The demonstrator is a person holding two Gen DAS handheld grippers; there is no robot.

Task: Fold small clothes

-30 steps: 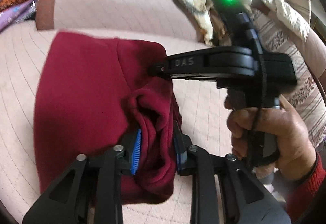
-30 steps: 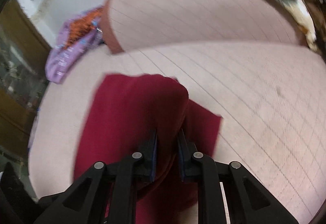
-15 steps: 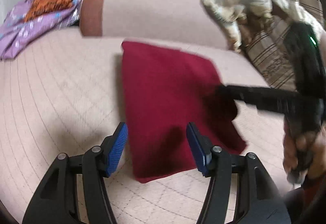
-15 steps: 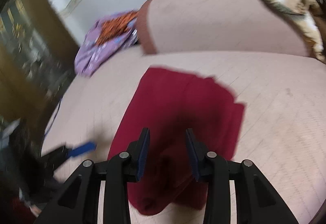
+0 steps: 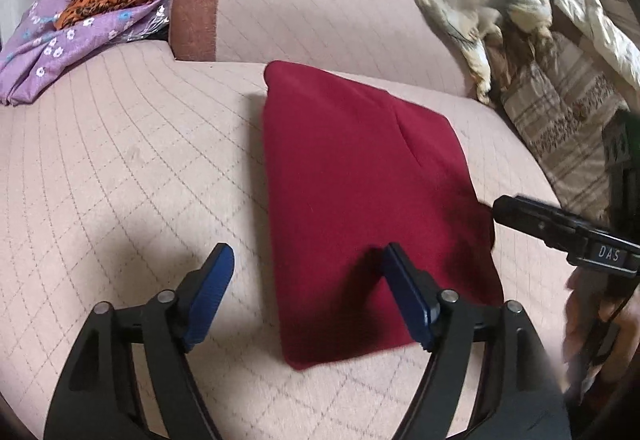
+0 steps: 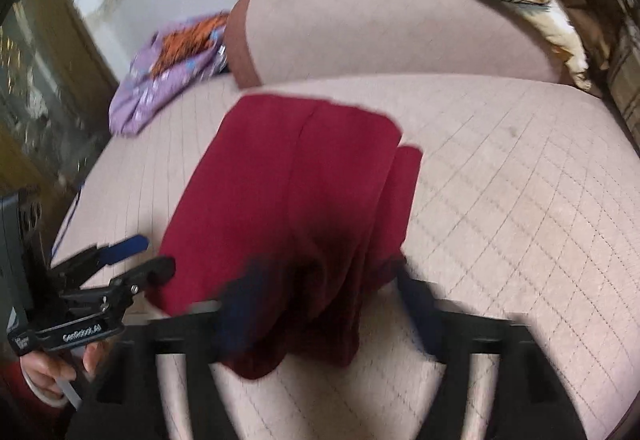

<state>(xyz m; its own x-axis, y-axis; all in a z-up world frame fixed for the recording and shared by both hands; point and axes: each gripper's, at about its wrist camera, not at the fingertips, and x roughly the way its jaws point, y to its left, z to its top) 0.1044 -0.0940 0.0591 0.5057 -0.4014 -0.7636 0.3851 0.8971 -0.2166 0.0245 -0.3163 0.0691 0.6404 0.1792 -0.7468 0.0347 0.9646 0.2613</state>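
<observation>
A dark red garment [image 5: 360,195] lies folded in a long rectangle on the pink quilted sofa seat [image 5: 120,167]. My left gripper [image 5: 306,276] hangs above its near left edge, its jaws opening, nothing pinched between the blue pads. In the right wrist view the same garment [image 6: 304,191] lies ahead, its near end bunched. My right gripper [image 6: 324,292] is blurred, its jaws opening wide; the cloth's near end lies under the gap, not pressed. The right gripper's finger [image 5: 536,215] enters the left view beside the garment's right edge; the left gripper [image 6: 128,260] shows at the far left.
A purple flowered cloth with an orange patterned piece [image 5: 80,19] lies at the back left. The sofa's backrest [image 5: 320,11] rises behind the garment. Beige crumpled fabric [image 5: 480,15] and a striped cushion [image 5: 568,127] sit at the right. A person's hand [image 6: 48,372] holds the left gripper.
Both grippers let go of the red garment and opened wide. They drew back toward the near edge; the garment now lies flat, folded over.
</observation>
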